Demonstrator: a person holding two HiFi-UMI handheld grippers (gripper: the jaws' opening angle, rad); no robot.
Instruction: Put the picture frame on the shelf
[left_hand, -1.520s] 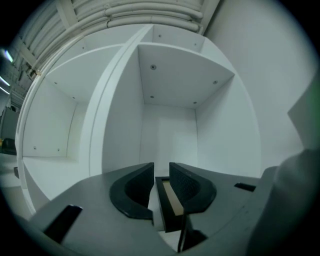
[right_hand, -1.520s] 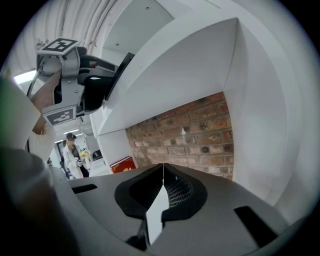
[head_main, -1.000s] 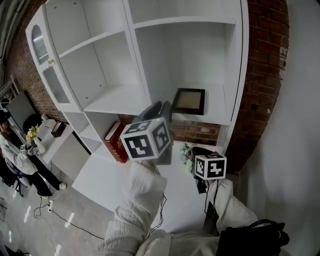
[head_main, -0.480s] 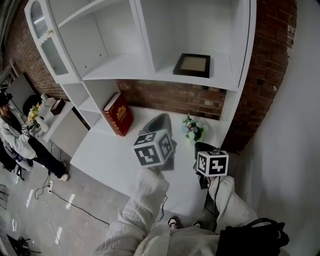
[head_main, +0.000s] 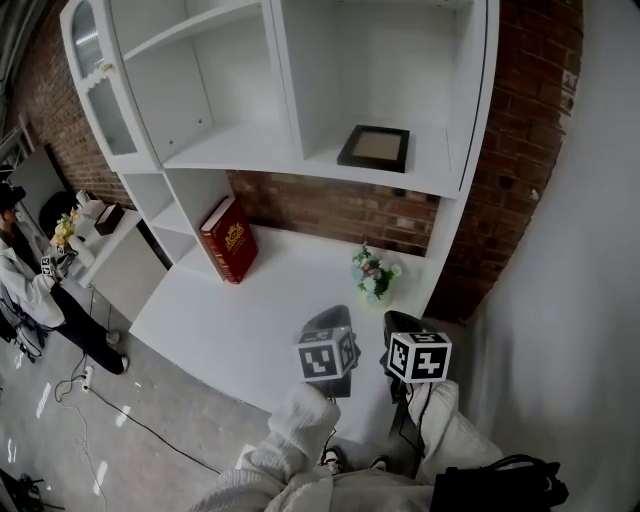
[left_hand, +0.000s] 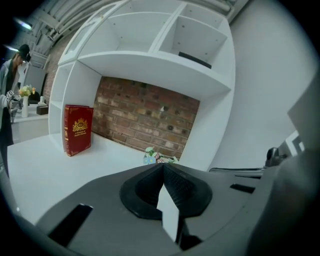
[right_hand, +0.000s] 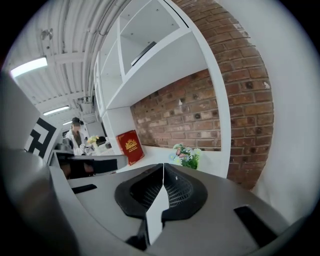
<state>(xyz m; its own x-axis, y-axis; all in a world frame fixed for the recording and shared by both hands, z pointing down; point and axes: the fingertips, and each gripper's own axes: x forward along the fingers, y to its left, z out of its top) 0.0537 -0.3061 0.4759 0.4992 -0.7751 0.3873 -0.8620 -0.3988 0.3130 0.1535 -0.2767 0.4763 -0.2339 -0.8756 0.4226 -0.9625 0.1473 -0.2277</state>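
Observation:
The black picture frame (head_main: 373, 148) lies flat on the right-hand shelf of the white shelf unit (head_main: 262, 150), with nothing holding it. Its dark edge shows in the left gripper view (left_hand: 195, 59) and in the right gripper view (right_hand: 145, 51). My left gripper (head_main: 327, 314) hangs low over the front of the white counter (head_main: 250, 320), far below the frame. Its jaws (left_hand: 162, 167) are shut, with nothing between them. My right gripper (head_main: 398, 322) sits just to its right, also shut and empty (right_hand: 163, 167).
A red book (head_main: 229, 240) leans upright at the counter's back left. A small flower bunch (head_main: 372, 274) stands near the brick back wall at the right. A person (head_main: 25, 270) stands by a low cabinet at the far left. Cables lie on the floor.
My left gripper has come down from beside the frame's shelf to the counter's front edge, and its jaws have shut empty. The frame stays on the shelf. The right gripper has barely moved.

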